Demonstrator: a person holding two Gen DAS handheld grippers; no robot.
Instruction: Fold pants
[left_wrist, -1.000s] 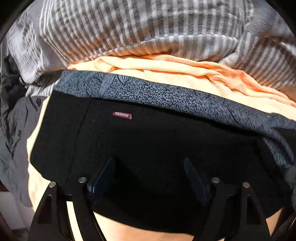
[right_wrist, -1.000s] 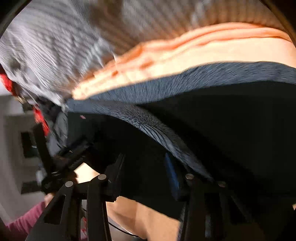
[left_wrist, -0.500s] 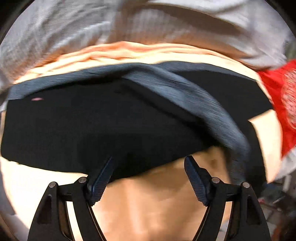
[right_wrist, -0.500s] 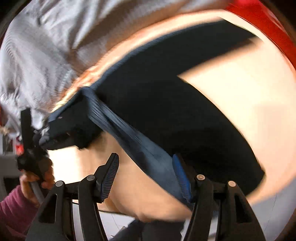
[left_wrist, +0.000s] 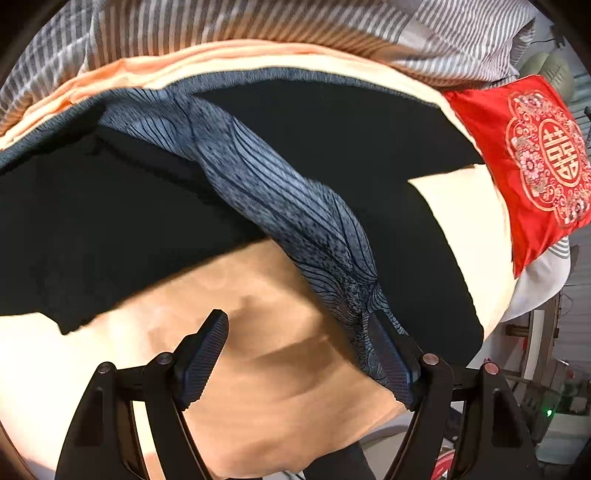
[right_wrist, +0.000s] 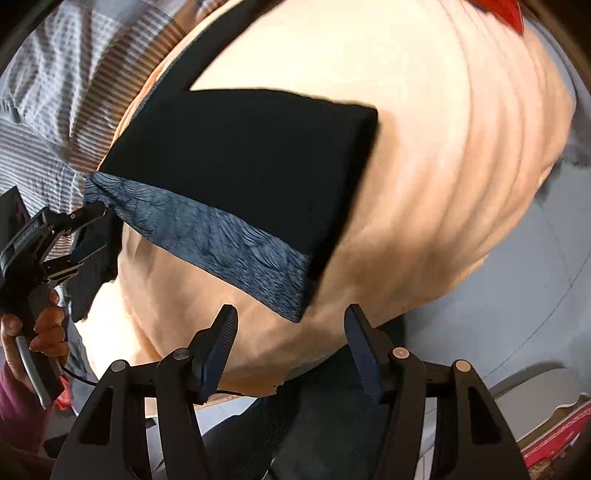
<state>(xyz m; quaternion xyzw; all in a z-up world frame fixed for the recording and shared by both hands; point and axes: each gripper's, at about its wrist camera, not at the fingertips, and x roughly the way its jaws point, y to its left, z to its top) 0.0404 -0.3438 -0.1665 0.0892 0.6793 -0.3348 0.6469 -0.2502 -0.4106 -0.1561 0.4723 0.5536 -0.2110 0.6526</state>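
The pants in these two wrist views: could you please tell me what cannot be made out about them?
- Left wrist view: the pants run off the left edge, so their full outline is cut off.
- Left wrist view: the patterned band ends behind one finger of the left gripper; contact cannot be told.
- Right wrist view: the dark cloth below the left gripper is in shadow; its shape is unclear.

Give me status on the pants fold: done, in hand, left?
Done: pants lie folded over into a compact black block on the peach sheet, patterned waistband along the near edge. In hand: nothing; both tongs, left and right, stand open. Left: waistband looks rumpled in the left view; perhaps one more fold.
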